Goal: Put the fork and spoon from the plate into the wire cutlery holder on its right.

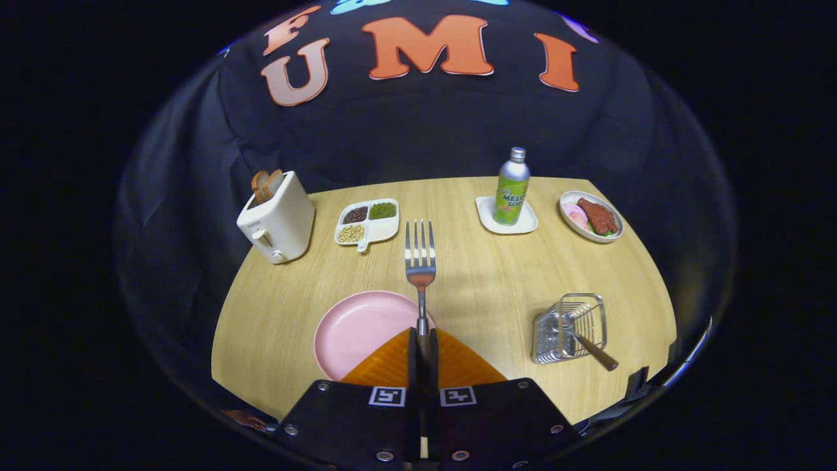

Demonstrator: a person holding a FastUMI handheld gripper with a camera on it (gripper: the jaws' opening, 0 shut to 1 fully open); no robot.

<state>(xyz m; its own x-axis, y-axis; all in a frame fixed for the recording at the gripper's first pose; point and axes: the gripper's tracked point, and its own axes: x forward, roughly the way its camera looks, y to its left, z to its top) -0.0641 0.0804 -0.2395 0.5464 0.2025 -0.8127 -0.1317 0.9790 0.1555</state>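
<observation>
My gripper (423, 340) is shut on the handle of a metal fork (420, 258), whose tines point straight ahead, away from me. The fork is lifted above the table, over the right rim of the pink plate (356, 330). That plate lies just ahead and left of my orange fingers (386, 363) and shows nothing on it. The wire cutlery holder (569, 327) stands on the table to the right of the plate. A wooden-handled utensil (595, 352) sits in it, its handle sticking out toward the near right; its head is hidden by the wires.
At the table's far side stand a white toaster (278, 222) with bread, a divided dish (367, 222) of grains, a green bottle (512, 190) on a white coaster, and a plate of food (592, 217). Bare wood lies between plate and holder.
</observation>
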